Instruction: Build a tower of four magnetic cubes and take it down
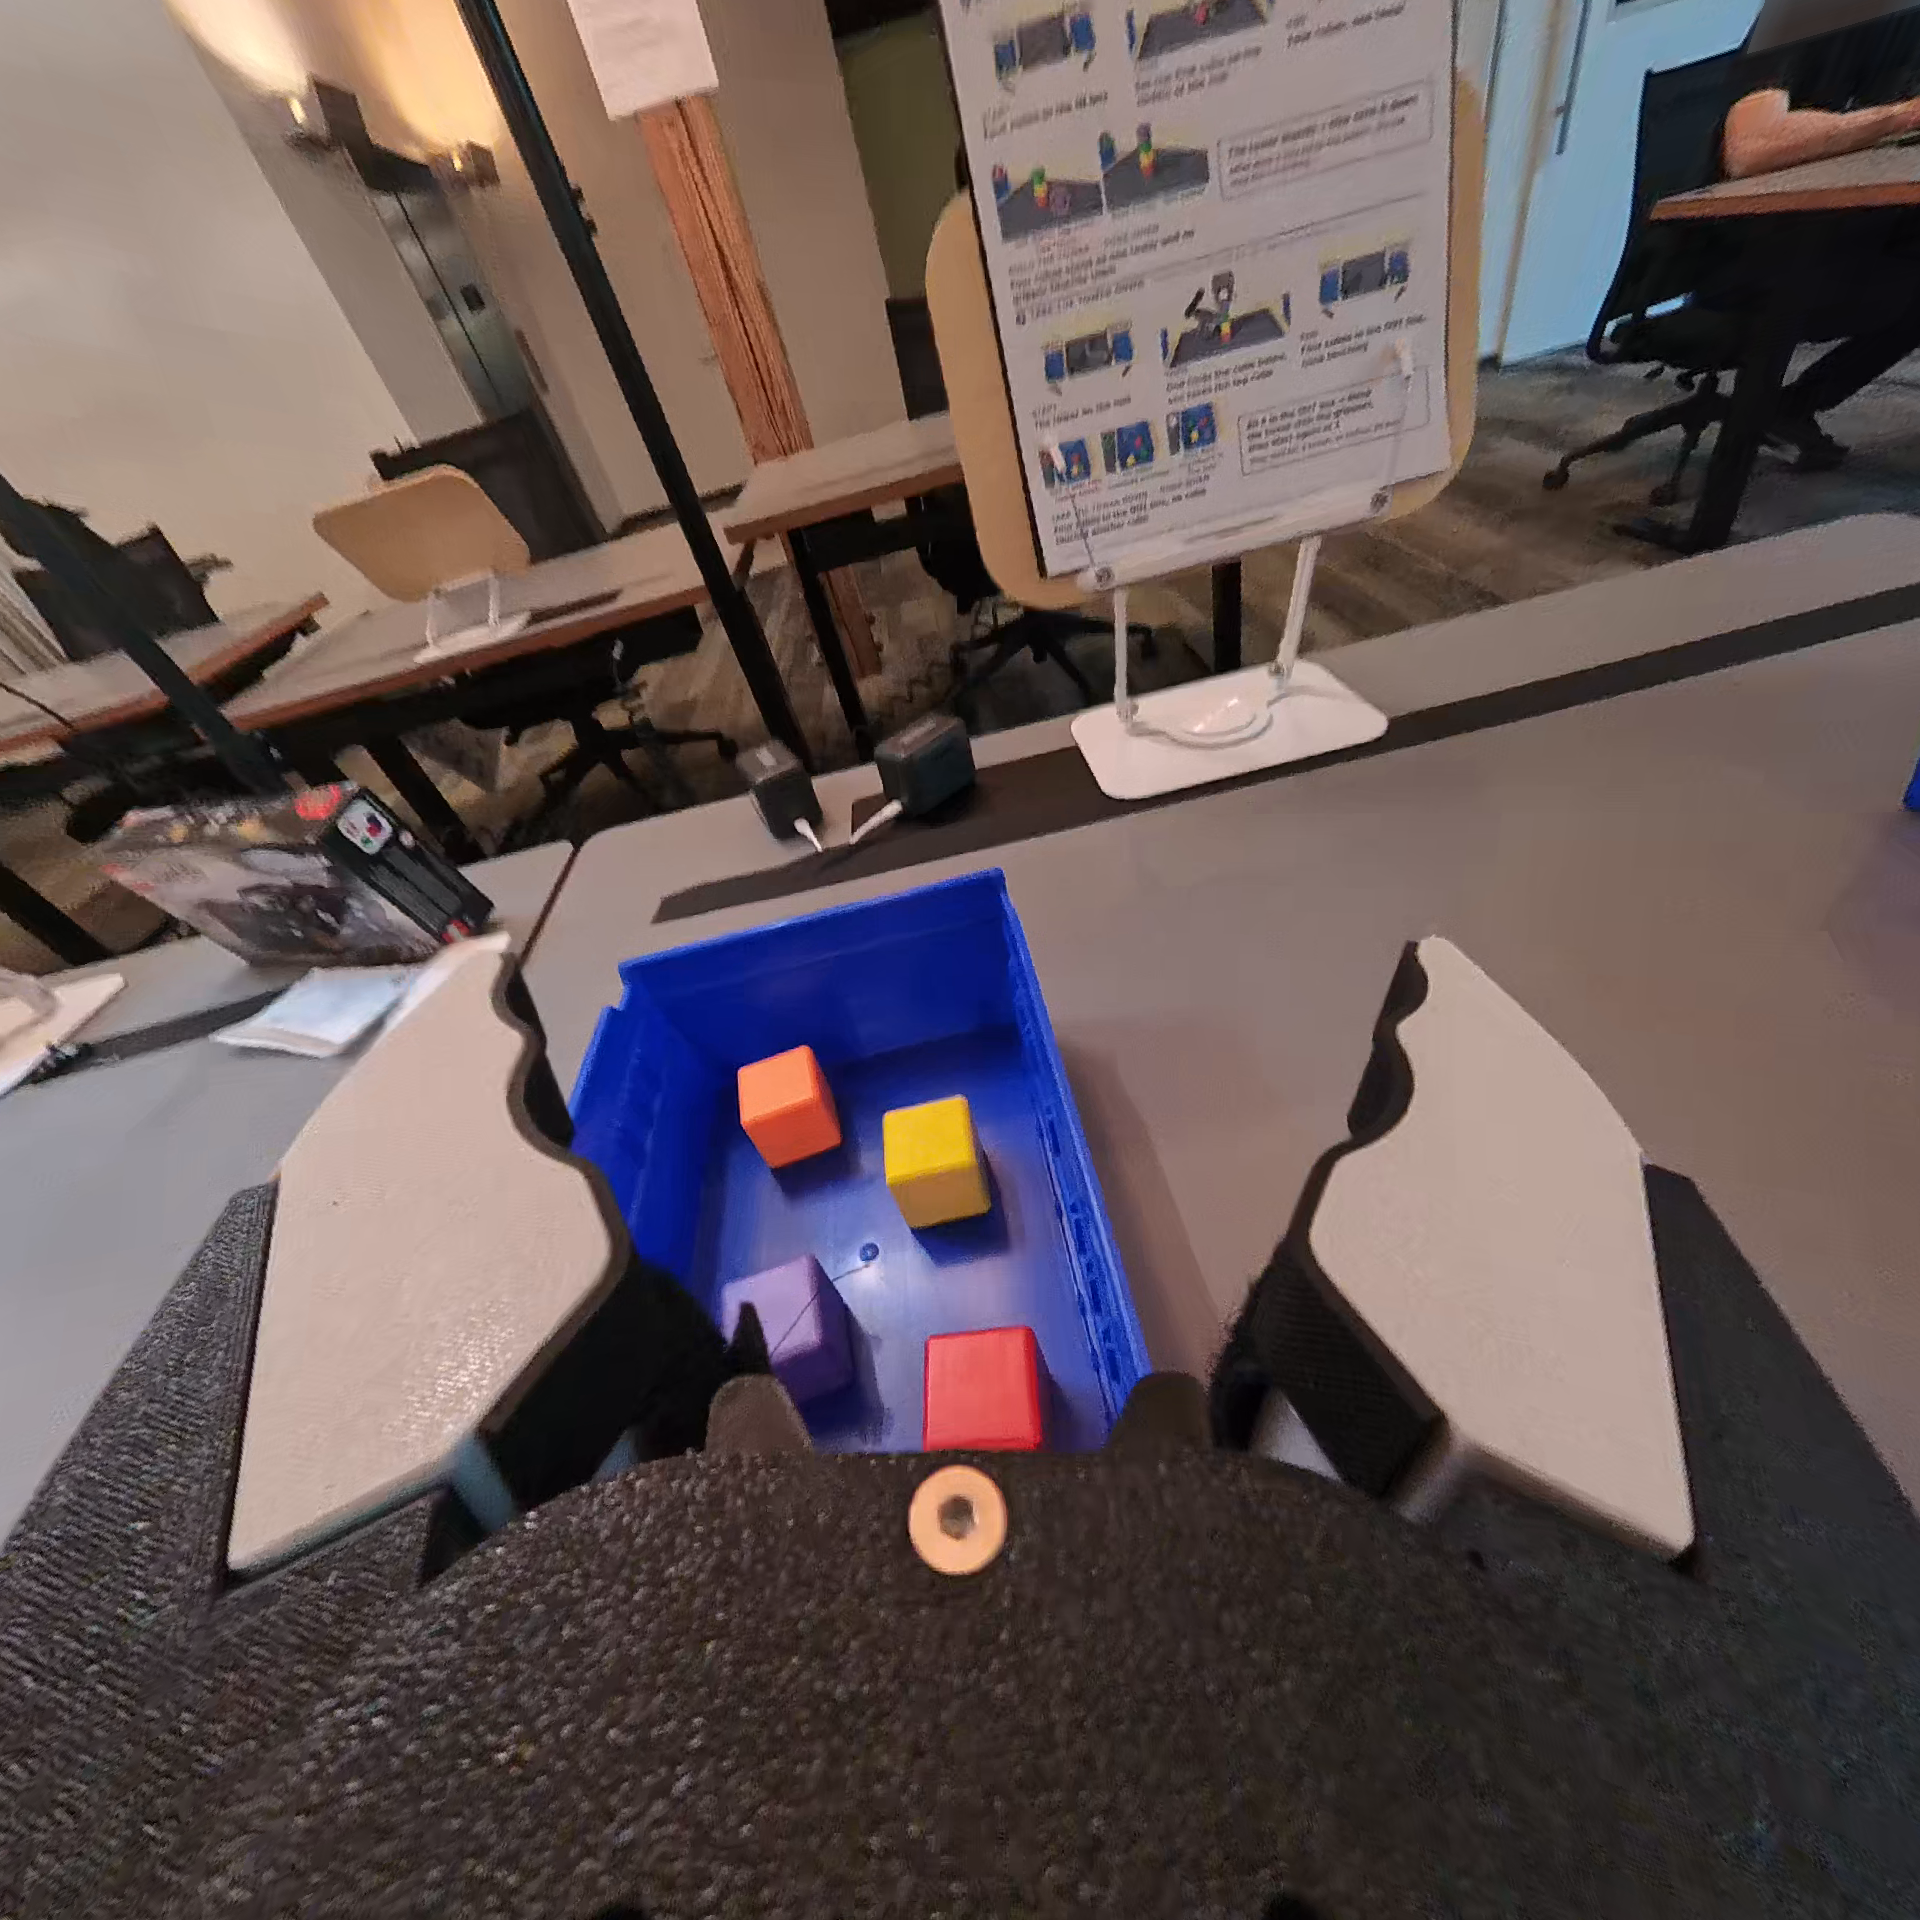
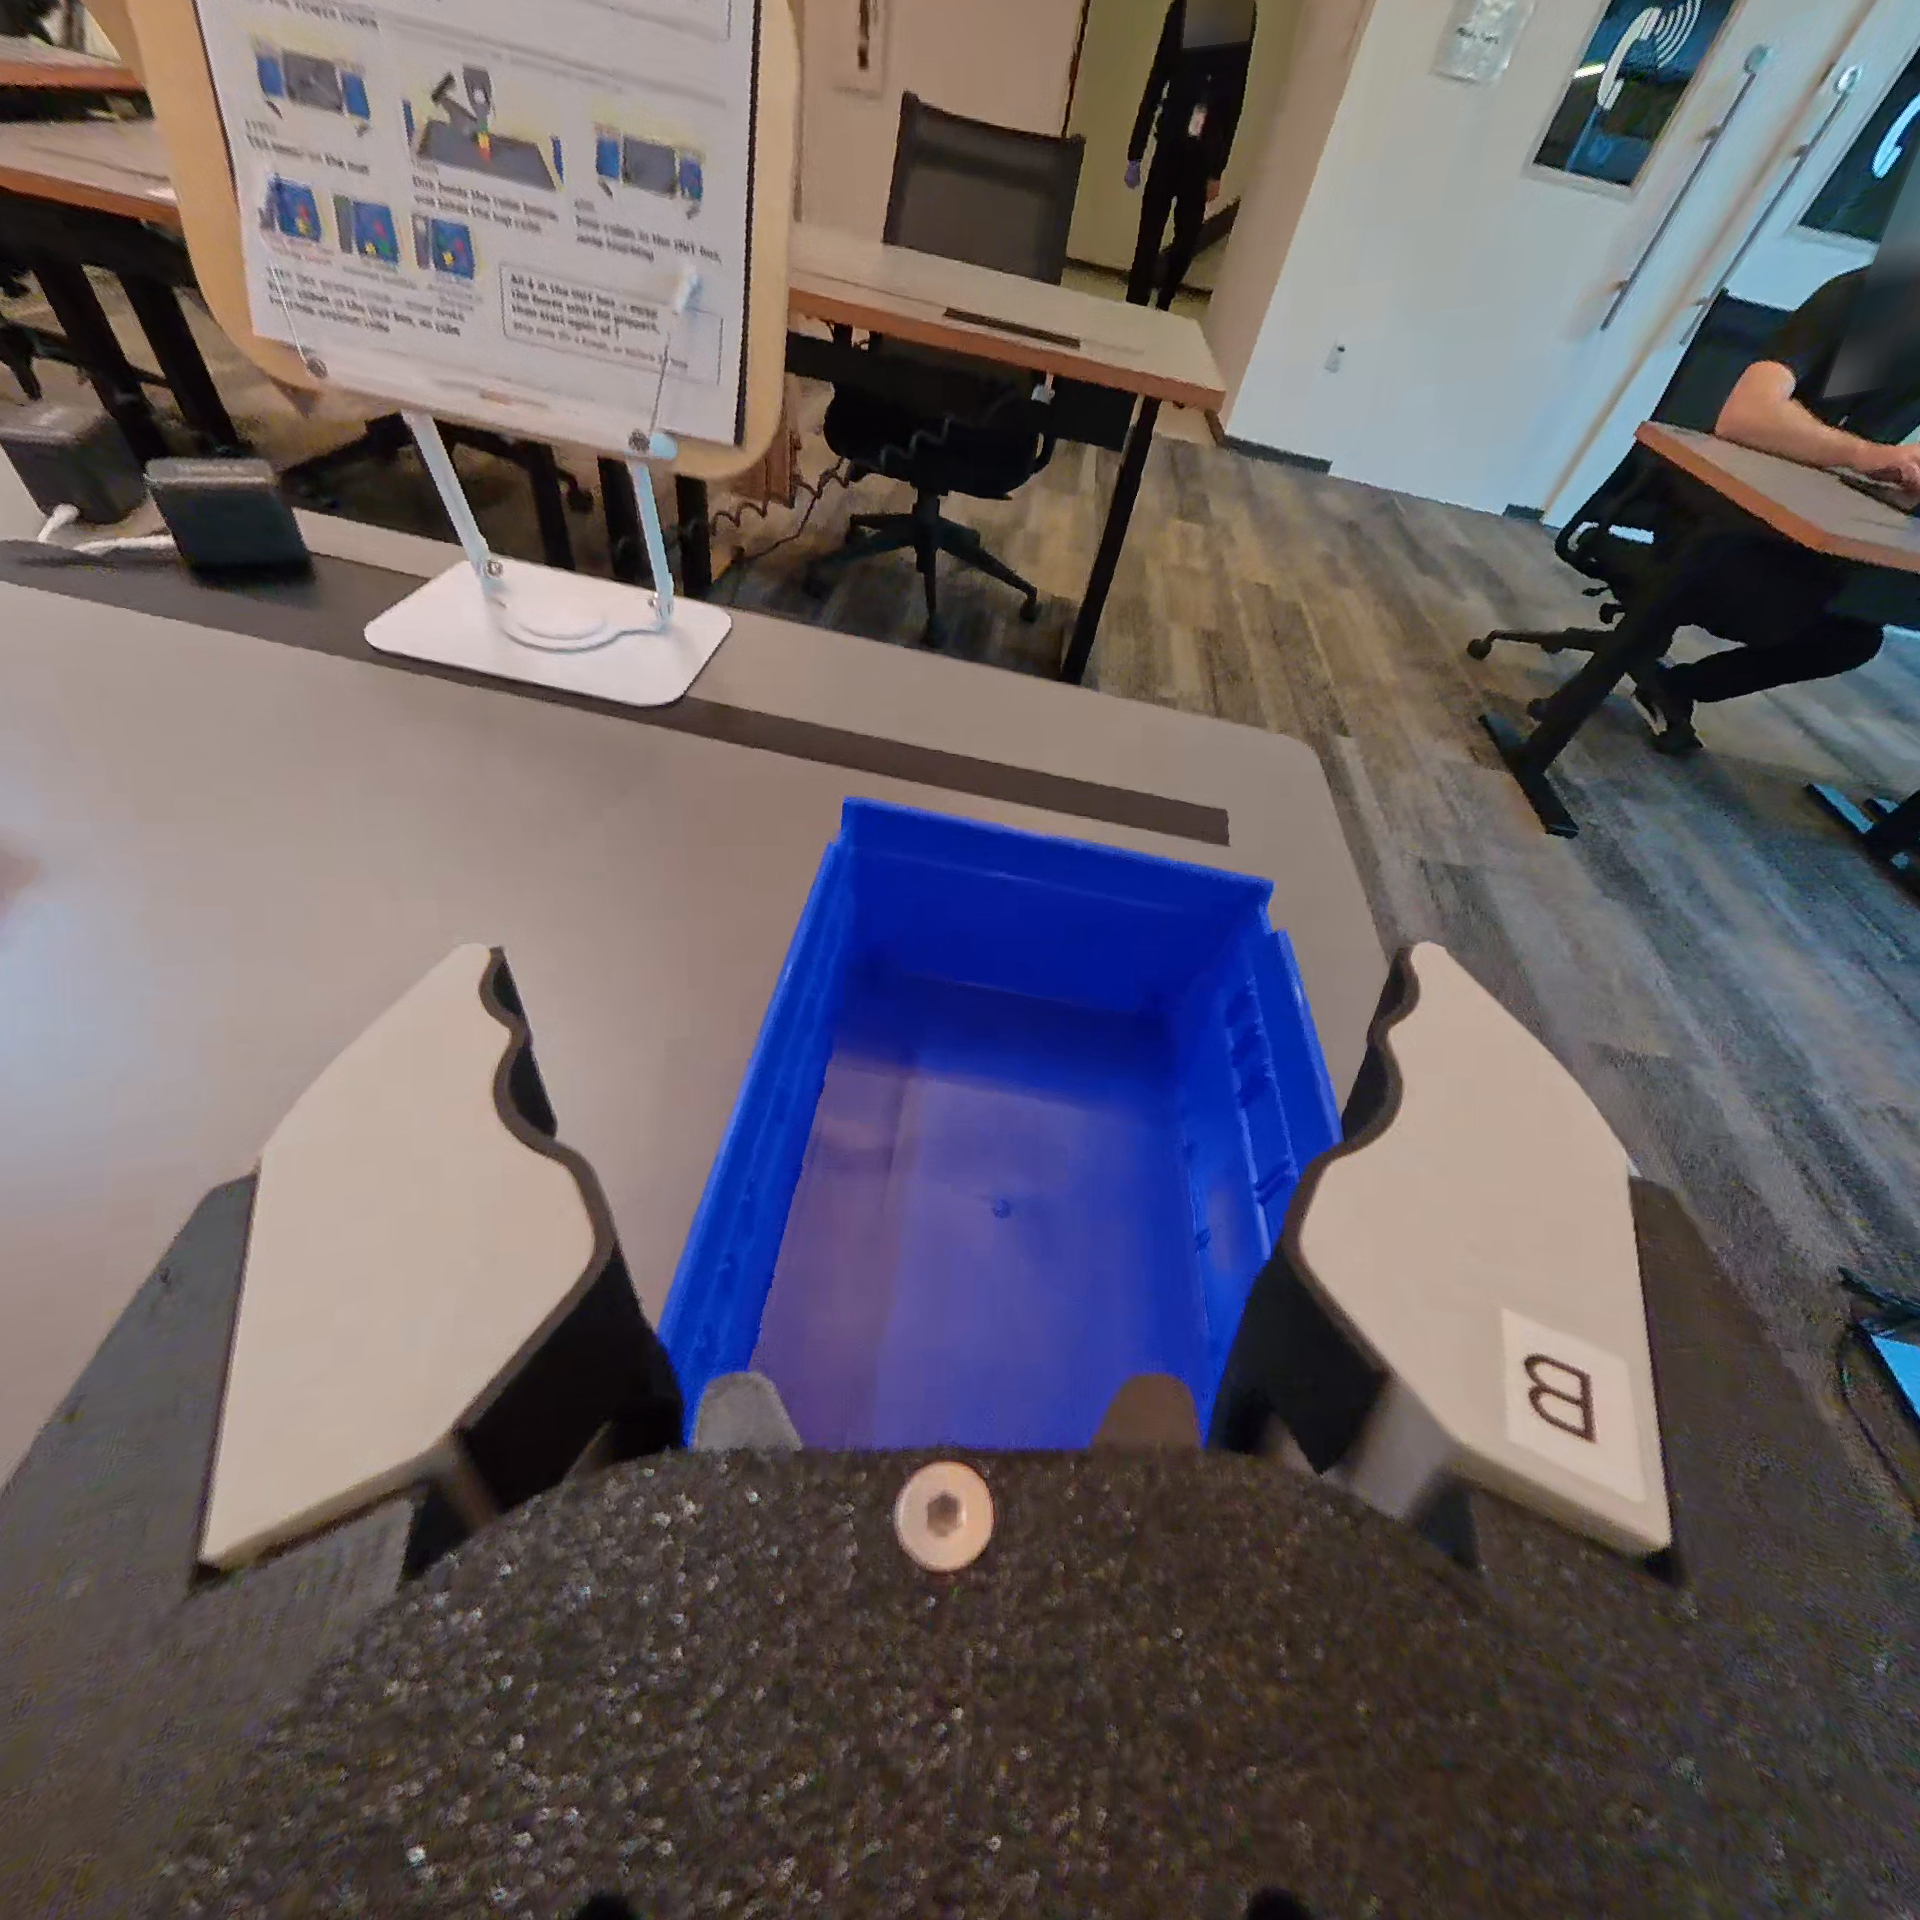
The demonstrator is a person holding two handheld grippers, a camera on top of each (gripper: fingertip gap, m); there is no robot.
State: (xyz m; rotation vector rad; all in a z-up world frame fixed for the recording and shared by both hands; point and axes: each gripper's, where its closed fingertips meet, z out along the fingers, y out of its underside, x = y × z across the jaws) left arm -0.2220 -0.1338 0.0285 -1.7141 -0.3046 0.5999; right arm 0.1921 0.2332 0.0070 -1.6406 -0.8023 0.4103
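Note:
In the left wrist view a blue bin (image 1: 831,966) stands on the grey table (image 1: 1351,935). In it lie an orange cube (image 1: 788,1103), a yellow cube (image 1: 933,1158), a purple cube (image 1: 792,1325) and a red cube (image 1: 982,1387), all apart. My left gripper (image 1: 961,966) hangs above the bin, wide open and empty. In the right wrist view a second blue bin (image 2: 1049,862) stands near the table's right edge with nothing in it. My right gripper (image 2: 951,971) hangs above it, wide open and empty.
An instruction sheet on a white stand (image 1: 1226,727) stands at the table's far edge and also shows in the right wrist view (image 2: 551,634). Two dark power adapters (image 1: 920,764) sit beside it. A boxed item (image 1: 301,873) and papers lie at the left. Desks, chairs and people are beyond. My left gripper is the nearer one to the red cube (image 1: 982,1387): about 20 centimeters, against 55 centimeters.

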